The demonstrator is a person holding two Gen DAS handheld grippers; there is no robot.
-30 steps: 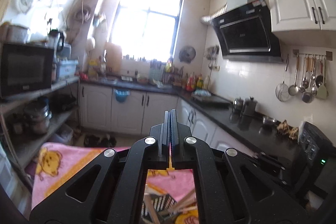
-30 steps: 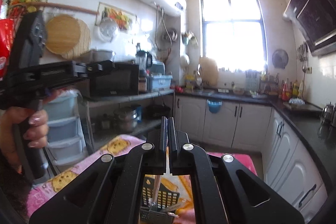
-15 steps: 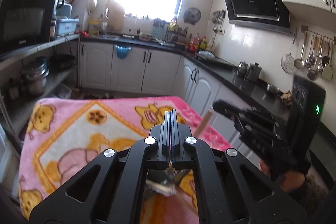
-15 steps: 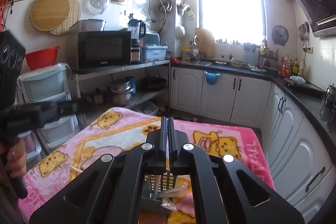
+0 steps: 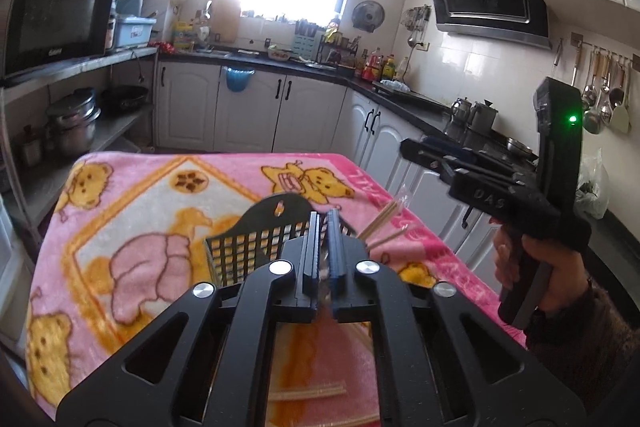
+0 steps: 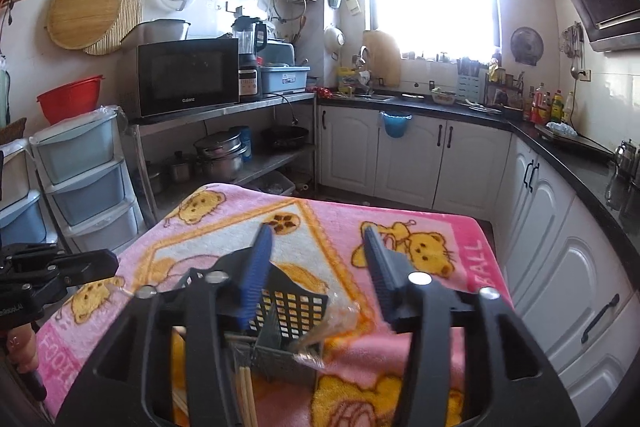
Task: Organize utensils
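Tabletop (image 6: 400, 223) under a pink bear-print blanket (image 5: 152, 211), its far edge and right edge both in view, with open floor before the white cabinets (image 6: 412, 159). A black mesh utensil basket (image 6: 292, 311) stands near the middle, chopsticks (image 5: 384, 223) leaning and lying beside it. Right tongs (image 6: 318, 243) have just been opening; they stand apart above the basket, nothing pressed between them. Left tongs (image 5: 325, 223) have just been opening to a narrow slit, gripping nothing visible, just short of the basket's back wall.
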